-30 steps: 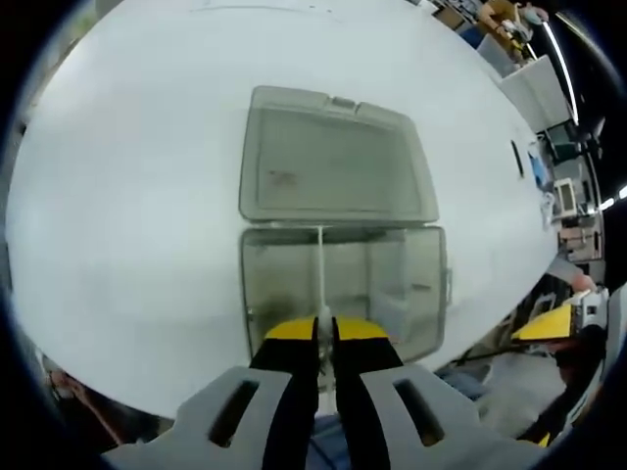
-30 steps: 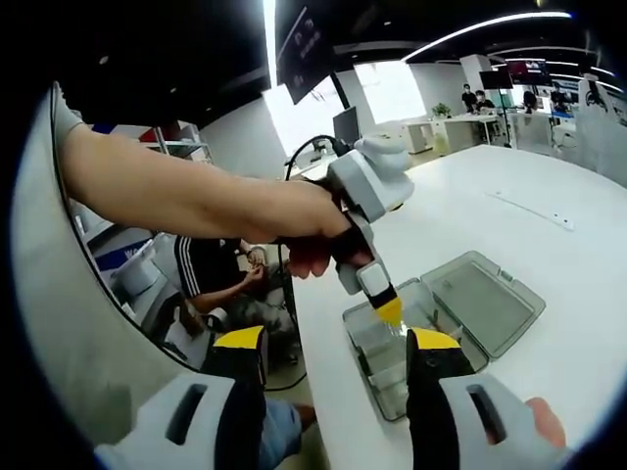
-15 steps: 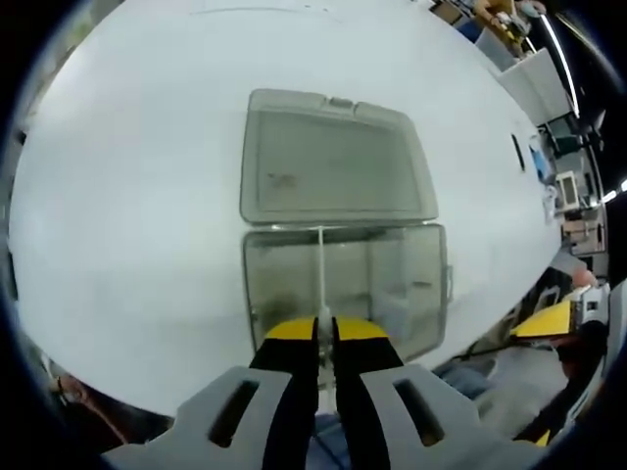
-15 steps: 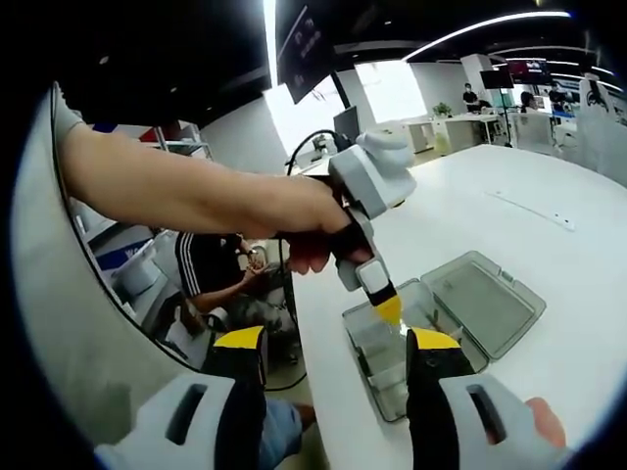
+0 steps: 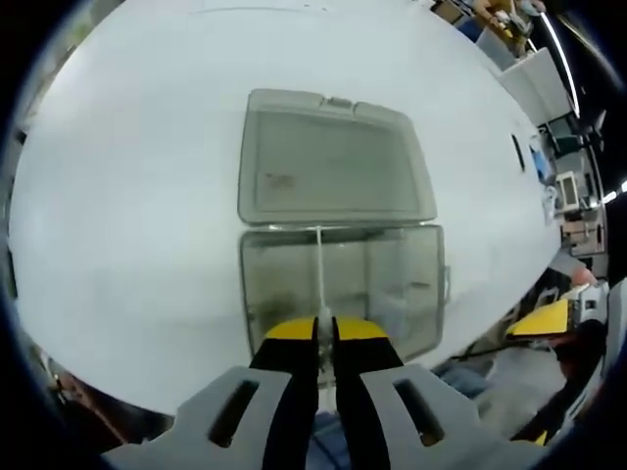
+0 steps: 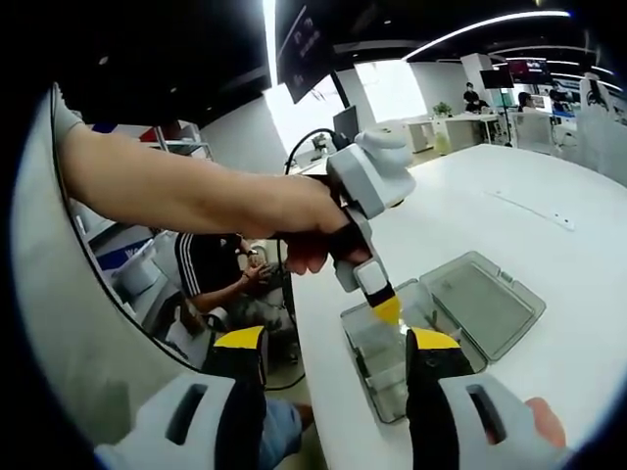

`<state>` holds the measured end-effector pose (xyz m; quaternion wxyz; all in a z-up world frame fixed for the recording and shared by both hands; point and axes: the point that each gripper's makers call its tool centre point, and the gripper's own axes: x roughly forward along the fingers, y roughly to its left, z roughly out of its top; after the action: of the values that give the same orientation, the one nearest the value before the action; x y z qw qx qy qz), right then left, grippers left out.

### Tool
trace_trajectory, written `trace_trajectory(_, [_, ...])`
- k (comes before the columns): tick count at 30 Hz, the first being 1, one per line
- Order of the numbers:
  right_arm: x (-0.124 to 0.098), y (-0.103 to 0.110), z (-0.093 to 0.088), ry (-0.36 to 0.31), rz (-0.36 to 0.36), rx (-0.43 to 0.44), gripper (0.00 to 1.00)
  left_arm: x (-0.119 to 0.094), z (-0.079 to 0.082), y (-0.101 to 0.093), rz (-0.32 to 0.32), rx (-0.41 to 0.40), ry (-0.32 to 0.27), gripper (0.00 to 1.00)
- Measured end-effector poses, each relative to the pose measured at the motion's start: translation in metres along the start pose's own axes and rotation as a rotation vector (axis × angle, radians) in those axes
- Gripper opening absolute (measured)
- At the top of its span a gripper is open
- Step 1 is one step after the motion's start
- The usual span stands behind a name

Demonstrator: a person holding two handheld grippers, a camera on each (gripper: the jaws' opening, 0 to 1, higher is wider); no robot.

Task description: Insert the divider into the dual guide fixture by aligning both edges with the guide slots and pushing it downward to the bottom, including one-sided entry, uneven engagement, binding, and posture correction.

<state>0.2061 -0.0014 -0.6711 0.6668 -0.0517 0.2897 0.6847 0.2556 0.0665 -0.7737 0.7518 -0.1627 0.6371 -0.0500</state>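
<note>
We judged the divider light, thin and stiff, a clear plastic sheet likely to bind if tilted, best held at its top edge, centred. In the left gripper view it stood edge-on at frame centre inside the translucent box, running from the far wall toward us. The left gripper was pinching its near top edge between yellow-tipped jaws. The hinged lid lay open flat above the box on the smooth white table. In the right gripper view, the right gripper stood spread wide, holding nothing.
</note>
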Motion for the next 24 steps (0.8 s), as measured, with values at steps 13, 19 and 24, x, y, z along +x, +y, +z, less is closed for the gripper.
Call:
trace_trajectory(13, [-0.0008, -0.0015, -0.0010, 0.003, 0.000, 0.006, 0.54, 0.0013, -0.0032, 0.0027, 0.016, 0.025, 0.005, 0.01])
trace_trajectory(19, [0.0004, -0.0014, -0.0023, 0.008, 0.003, 0.006, 0.54, 0.0012, -0.0039, 0.0032, 0.021, 0.026, 0.010, 0.01])
trace_trajectory(24, [0.0007, -0.0020, -0.0003, 0.005, 0.006, 0.005, 0.54, 0.0009, -0.0031, 0.0029, 0.021, 0.029, 0.009, 0.01])
